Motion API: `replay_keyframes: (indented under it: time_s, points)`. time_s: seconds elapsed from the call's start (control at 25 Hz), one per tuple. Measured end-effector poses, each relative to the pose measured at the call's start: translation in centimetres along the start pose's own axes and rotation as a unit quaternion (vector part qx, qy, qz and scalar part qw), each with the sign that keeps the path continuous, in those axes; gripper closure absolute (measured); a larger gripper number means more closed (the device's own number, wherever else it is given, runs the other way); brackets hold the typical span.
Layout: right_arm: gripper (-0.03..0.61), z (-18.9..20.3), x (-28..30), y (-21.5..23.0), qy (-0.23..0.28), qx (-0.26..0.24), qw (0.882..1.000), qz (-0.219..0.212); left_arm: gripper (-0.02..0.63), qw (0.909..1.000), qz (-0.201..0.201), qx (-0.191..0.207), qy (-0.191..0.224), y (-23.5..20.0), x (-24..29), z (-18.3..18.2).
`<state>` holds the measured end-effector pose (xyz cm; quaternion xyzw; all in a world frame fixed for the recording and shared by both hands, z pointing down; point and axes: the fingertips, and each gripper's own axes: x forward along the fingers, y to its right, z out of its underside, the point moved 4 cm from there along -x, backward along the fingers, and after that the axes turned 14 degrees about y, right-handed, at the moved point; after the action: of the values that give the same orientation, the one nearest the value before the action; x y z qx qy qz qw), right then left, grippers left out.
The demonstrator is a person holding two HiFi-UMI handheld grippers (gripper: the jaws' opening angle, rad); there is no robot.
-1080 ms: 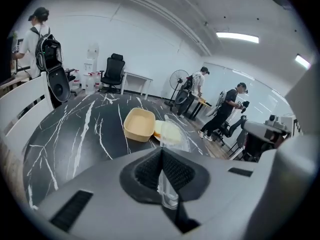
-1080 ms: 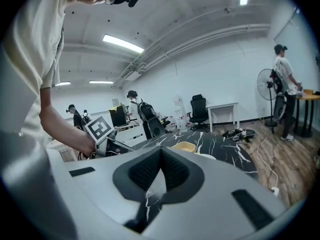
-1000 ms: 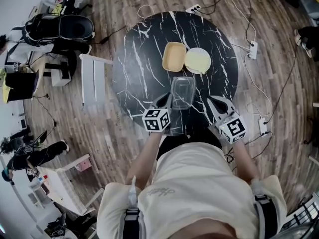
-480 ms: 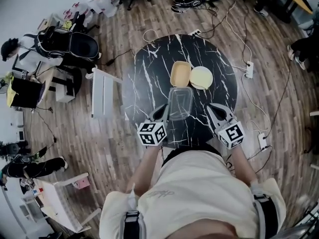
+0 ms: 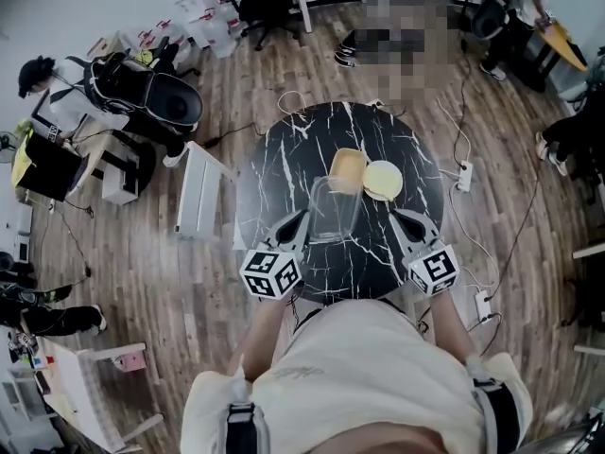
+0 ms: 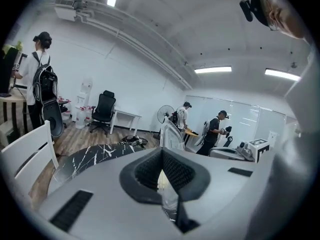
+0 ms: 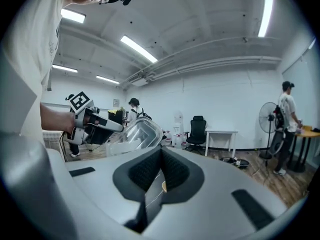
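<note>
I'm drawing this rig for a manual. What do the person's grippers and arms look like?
The left gripper and right gripper are light grey moulded shells, each tapering to two jaws lined with black ribbed pads. Each carries a white cube printed with black square markers. The person wears a cream short-sleeved T-shirt.

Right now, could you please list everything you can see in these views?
table: one, black marble with white veins, round, centre
clear container: one, transparent, held above the table's near half
tan container: one, on the table's far side
lid: one, pale yellow, right of the tan container
chair: one, white, left of the table
office chair: one, black, by the far wall
fan: one, dark, standing
left gripper: one, grey, jaws shut on the clear container's edge
right gripper: one, grey, jaws together, empty
</note>
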<state>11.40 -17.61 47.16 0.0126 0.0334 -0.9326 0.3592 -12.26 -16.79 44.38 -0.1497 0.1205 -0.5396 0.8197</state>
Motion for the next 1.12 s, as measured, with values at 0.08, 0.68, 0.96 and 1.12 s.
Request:
replay_keyframes:
  time_s: [0.08,0.68,0.96,1.12]
  points:
    - [0.574,-1.0,0.3,0.2,0.009,-0.01,1.0,-0.002,0.597,0.9997,0.014,-0.003,0.018,0.8,-0.2,-1.4]
    - [0.572,-9.8,0.3,1.2,0.081,-0.083,0.993,0.007,0.597,0.99,0.056,0.008,0.129,3.7,-0.8,-10.0]
    - [0.572,-11.8,-1.1,2.7,0.109,-0.055,0.992,0.03,0.597,0.9863,0.065,0.026,0.149,4.7,-0.8,-12.0]
    - [0.572,-12.1,-2.5,3.2,0.114,-0.044,0.992,0.043,0.597,0.9862,0.065,0.035,0.148,5.1,-1.0,-12.0]
